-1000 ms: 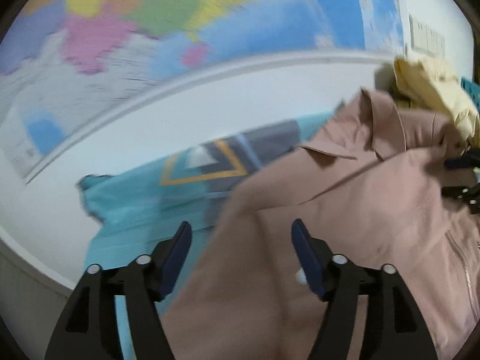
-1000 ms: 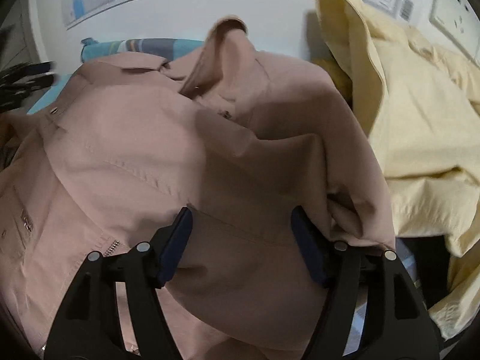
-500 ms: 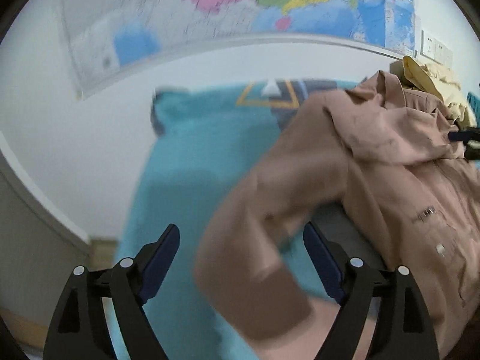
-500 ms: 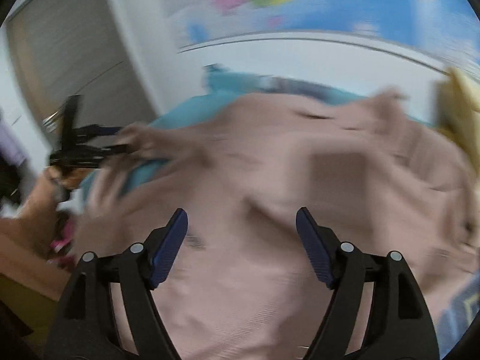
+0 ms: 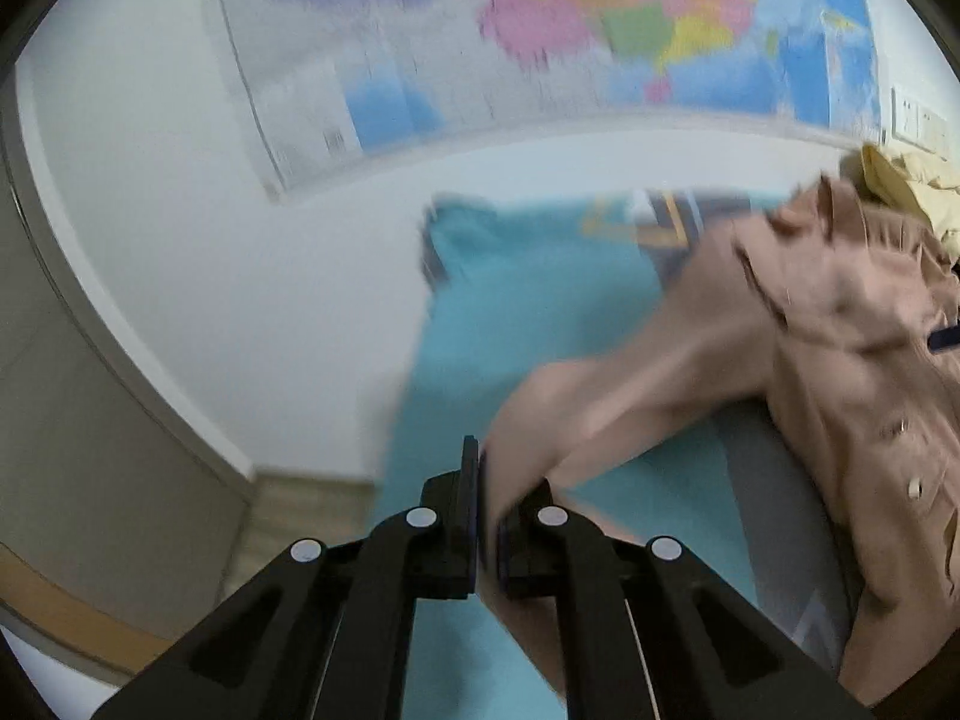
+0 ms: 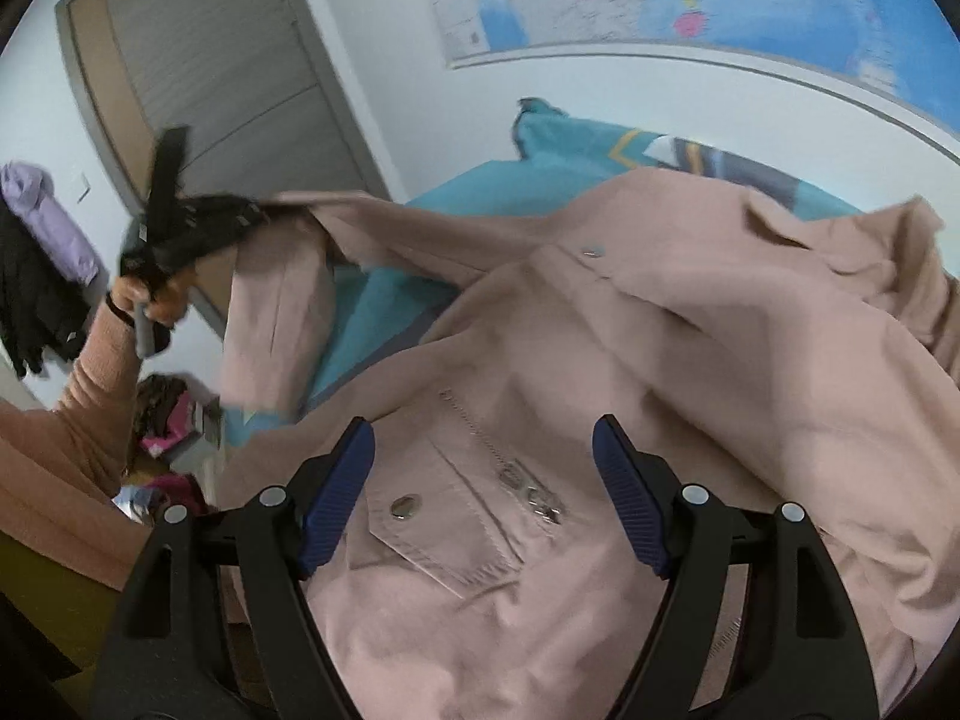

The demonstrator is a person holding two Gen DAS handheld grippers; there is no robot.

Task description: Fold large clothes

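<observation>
A large dusty-pink jacket [image 6: 660, 360] with snap buttons and a zip pocket lies spread on a teal bed cover [image 6: 576, 150]. My left gripper [image 5: 487, 516] is shut on the end of the jacket's sleeve [image 5: 600, 402] and holds it lifted off the bed to the left; it also shows in the right wrist view [image 6: 198, 228], raised with the sleeve hanging from it. My right gripper [image 6: 483, 480] is open and empty, hovering just above the jacket's chest pocket [image 6: 444, 534].
A yellow garment [image 5: 900, 192] lies at the bed's far right. A map [image 5: 540, 30] hangs on the white wall behind. A grey door [image 6: 228, 78], hanging clothes [image 6: 36, 264] and a cluttered pile [image 6: 168, 420] stand to the left of the bed.
My left gripper went from open to shut on the sleeve end and has pulled it up and to the left. My right gripper swung left over the jacket and stayed open.
</observation>
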